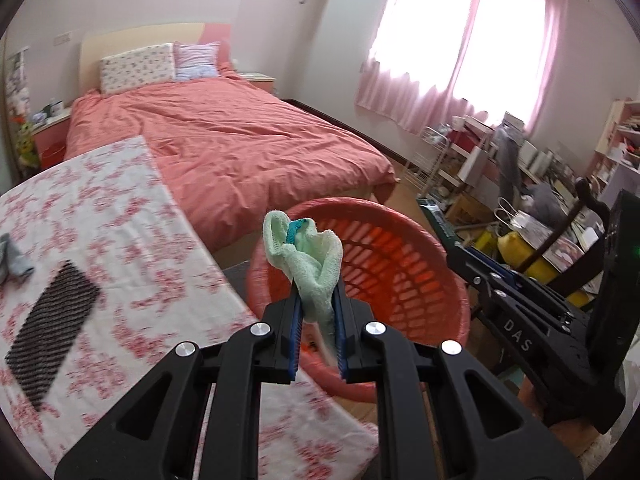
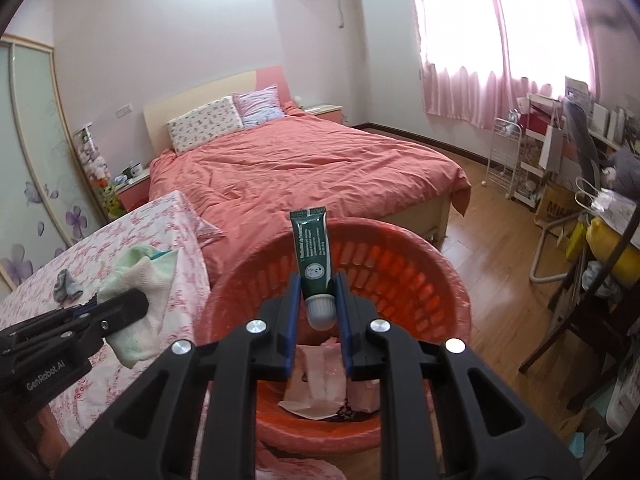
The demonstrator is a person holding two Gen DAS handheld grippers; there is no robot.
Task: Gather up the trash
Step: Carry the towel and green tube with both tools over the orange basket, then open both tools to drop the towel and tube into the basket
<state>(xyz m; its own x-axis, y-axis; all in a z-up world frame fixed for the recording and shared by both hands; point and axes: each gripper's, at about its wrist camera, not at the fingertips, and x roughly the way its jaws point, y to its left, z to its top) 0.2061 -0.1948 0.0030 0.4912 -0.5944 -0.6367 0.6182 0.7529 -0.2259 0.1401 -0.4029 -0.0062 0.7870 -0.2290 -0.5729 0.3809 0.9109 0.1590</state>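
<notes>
A pale green sock is clamped between the jaws of the left gripper, and a dark green tube, cap down, is pinched by the right gripper. Both are held over the red slatted basket, in which crumpled wrappers lie, beside a floral-covered table.

Pale green cloth, crumpled, with a teal tag near its top, is pinched upright above the near rim of the red slotted basket. Dark green tube is held cap-down, crimped end up, over the same basket. Basket bottom holds pinkish paper wrappers.
</notes>
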